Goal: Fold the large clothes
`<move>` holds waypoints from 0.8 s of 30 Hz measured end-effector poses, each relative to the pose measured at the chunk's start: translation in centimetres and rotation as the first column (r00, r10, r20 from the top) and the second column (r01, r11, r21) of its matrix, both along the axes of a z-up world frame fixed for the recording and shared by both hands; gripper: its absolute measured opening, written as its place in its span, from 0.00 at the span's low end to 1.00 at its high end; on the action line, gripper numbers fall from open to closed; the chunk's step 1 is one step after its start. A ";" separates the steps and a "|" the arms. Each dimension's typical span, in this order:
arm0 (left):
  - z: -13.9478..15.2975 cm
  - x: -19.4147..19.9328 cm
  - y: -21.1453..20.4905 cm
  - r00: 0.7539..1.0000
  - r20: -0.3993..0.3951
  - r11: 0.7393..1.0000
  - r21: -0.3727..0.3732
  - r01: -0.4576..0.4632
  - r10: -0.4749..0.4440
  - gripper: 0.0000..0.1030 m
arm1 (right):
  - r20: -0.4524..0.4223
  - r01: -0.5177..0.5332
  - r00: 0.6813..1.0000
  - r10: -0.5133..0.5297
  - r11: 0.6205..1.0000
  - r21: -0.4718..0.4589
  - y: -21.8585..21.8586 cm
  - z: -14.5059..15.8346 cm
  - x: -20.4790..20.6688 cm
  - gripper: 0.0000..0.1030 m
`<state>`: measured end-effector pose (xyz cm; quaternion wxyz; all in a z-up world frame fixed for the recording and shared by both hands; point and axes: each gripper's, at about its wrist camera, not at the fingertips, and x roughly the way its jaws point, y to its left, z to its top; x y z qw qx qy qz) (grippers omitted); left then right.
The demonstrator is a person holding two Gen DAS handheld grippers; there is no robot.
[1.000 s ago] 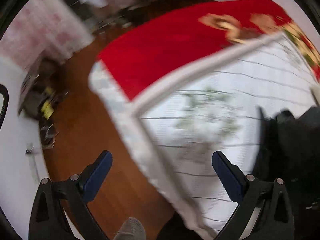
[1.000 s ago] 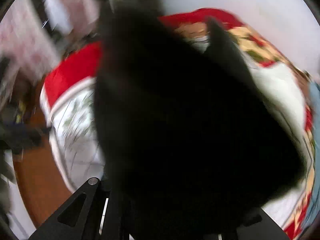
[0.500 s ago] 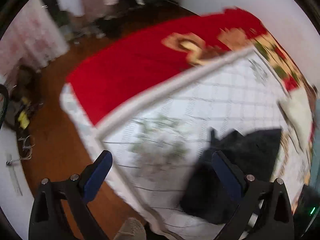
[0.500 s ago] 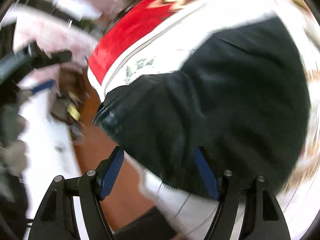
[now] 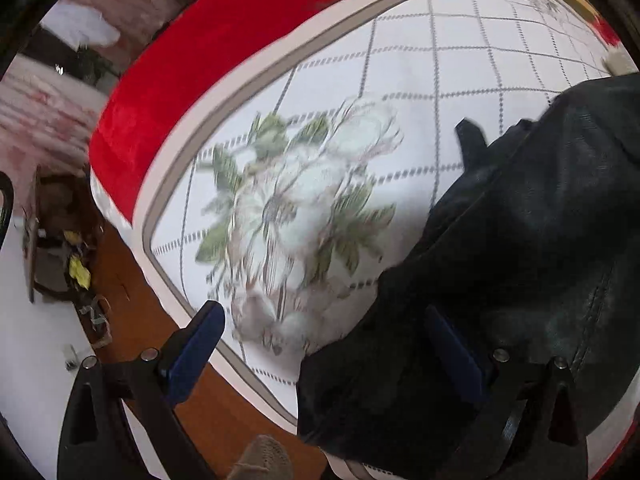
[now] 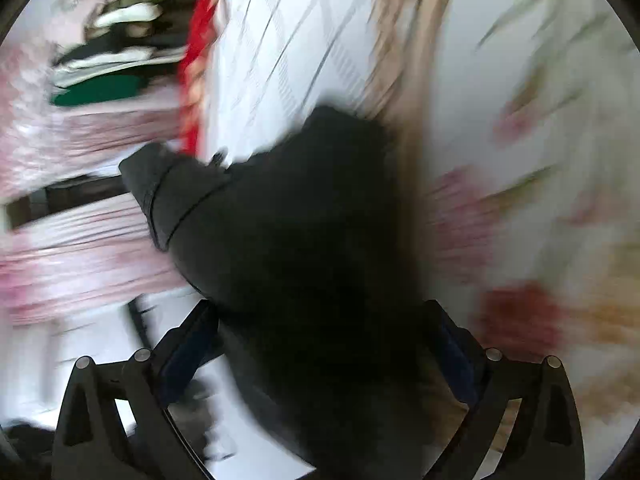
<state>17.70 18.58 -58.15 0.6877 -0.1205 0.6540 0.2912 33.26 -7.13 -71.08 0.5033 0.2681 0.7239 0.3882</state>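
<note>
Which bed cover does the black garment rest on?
The white checked cover with the flower print, not the red blanket beyond its grey border; the black garment overlaps only it.

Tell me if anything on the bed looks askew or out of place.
The black garment lies bunched and rumpled on the white floral bedspread, its lower corner spilling over the bed's near edge instead of lying flat. Nothing looks torn or spilled. The right wrist view is too blurred to add detail.

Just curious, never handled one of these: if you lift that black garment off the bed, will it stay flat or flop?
The black garment probably flops: it lies crumpled in soft folds on the bedspread. Its stitched seams and faint sheen suggest thick, fairly heavy cloth.
</note>
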 end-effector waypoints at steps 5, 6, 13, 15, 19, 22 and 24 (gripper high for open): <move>3.7 1.5 -0.9 0.997 0.063 0.997 0.060 0.038 -0.042 0.99 | 0.061 0.191 0.980 -0.188 0.980 -0.048 -1.4 1.1 -0.7 0.69; 4.7 1.9 -1.3 0.995 0.082 0.996 0.074 0.048 -0.054 0.99 | 0.063 0.256 0.966 -0.252 0.965 -0.061 -2.9 1.7 -1.4 0.68; 7.1 5.7 -6.4 0.971 0.181 0.987 0.062 0.145 -0.154 0.99 | 0.039 0.490 0.862 -0.505 0.811 -0.319 -14.6 2.6 -7.5 0.91; 6.9 7.0 -8.1 0.963 0.201 0.984 0.020 0.177 -0.178 0.99 | 0.060 0.480 0.869 -0.491 0.809 -0.339 -16.2 3.7 -8.0 0.90; 6.4 9.6 -11.5 0.942 0.221 0.967 0.062 0.245 -0.253 0.99 | 0.332 0.537 0.841 -0.428 0.732 -0.419 -19.8 10.6 -8.1 0.88; 4.5 10.8 -12.5 0.938 0.182 0.955 0.082 0.284 -0.294 0.99 | 0.351 0.513 0.845 -0.403 0.796 -0.322 -21.5 14.5 -7.2 0.45; 2.9 11.0 -12.6 0.939 0.142 0.949 0.087 0.303 -0.313 0.99 | 0.314 0.451 0.874 -0.371 0.859 -0.243 -21.0 15.0 -6.2 0.41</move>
